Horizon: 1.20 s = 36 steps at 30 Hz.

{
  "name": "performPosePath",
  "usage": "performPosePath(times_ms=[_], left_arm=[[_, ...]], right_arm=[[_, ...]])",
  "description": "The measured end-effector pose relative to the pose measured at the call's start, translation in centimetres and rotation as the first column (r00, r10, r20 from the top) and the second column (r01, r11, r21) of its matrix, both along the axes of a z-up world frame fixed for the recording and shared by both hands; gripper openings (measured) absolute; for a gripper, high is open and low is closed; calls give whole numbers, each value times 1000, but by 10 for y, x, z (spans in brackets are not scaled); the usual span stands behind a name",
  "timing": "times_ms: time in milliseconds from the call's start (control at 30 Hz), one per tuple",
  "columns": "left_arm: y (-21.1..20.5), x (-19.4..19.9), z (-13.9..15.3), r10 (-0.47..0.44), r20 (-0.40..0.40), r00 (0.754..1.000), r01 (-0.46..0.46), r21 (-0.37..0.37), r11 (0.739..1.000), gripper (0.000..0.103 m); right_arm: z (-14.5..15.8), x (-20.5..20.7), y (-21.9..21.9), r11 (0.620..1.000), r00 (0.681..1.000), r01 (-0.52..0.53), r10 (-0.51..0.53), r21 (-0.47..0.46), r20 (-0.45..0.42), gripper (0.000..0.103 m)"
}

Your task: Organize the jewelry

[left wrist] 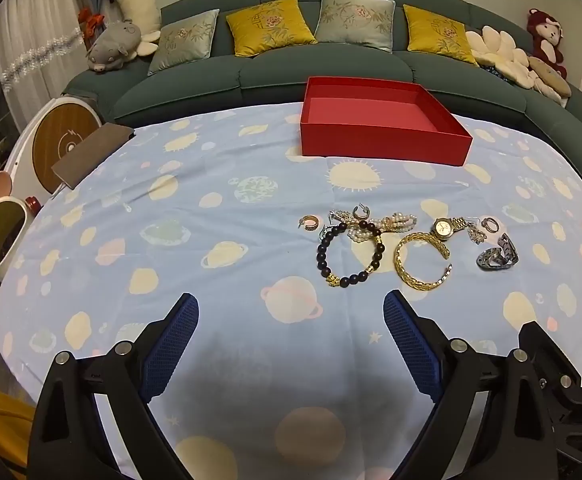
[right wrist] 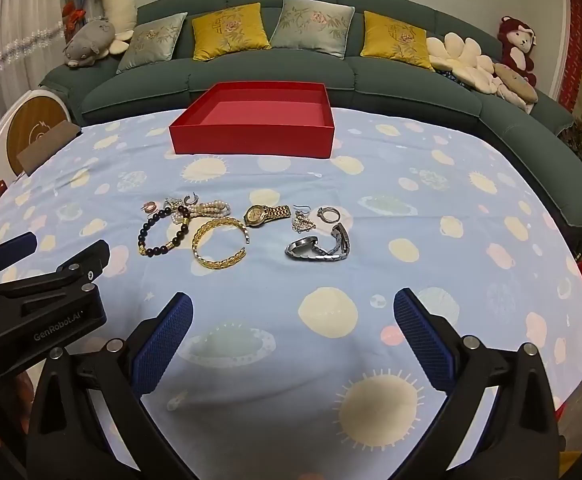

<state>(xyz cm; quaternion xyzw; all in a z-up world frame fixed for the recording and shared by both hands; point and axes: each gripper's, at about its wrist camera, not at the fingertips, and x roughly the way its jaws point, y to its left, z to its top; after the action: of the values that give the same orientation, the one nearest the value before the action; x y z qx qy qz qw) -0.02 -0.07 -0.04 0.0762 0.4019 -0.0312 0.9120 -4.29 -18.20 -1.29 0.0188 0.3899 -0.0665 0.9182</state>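
Several jewelry pieces lie mid-table: a dark bead bracelet [left wrist: 349, 254] [right wrist: 163, 232], a gold cuff bracelet [left wrist: 421, 260] [right wrist: 219, 246], a pearl bracelet [left wrist: 387, 224] [right wrist: 207, 210], a gold watch [left wrist: 447, 227] [right wrist: 265, 214], a silver watch [left wrist: 497, 254] [right wrist: 319, 246], and small rings and earrings. An empty red box [left wrist: 379, 142] [right wrist: 251, 140] stands behind them. My left gripper [left wrist: 291, 308] is open and empty, short of the bracelets. My right gripper [right wrist: 293, 304] is open and empty, short of the silver watch.
A planet-print blue cloth [left wrist: 211, 240] [right wrist: 451, 240] covers the table. A green sofa [left wrist: 251, 68] with cushions runs behind it. A round wooden-faced appliance [left wrist: 65, 140] and a grey pouch [left wrist: 91, 152] sit at the left edge. The left gripper's body shows at the right wrist view's left side [right wrist: 31, 296].
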Motion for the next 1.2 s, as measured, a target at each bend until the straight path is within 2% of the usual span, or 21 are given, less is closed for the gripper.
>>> performPosePath(times_ms=[167, 267, 400, 1200], left_arm=[[0, 5, -7, 6, -48, 999, -7, -27, 1000, 91], [-1, 2, -6, 0, -37, 999, -2, -36, 999, 91], [-2, 3, -5, -12, -38, 999, 10, -33, 999, 91], [-3, -3, 0, -16, -23, 1000, 15, -32, 999, 90]], right_arm=[[-5, 2, -3, 999, 999, 4, -2, 50, -35, 98], [-1, 2, 0, 998, 999, 1, 1, 60, -36, 98], [6, 3, 8, 1000, 1000, 0, 1, 15, -24, 98], [6, -1, 3, 1000, 1000, 6, -6, 14, -20, 98]])
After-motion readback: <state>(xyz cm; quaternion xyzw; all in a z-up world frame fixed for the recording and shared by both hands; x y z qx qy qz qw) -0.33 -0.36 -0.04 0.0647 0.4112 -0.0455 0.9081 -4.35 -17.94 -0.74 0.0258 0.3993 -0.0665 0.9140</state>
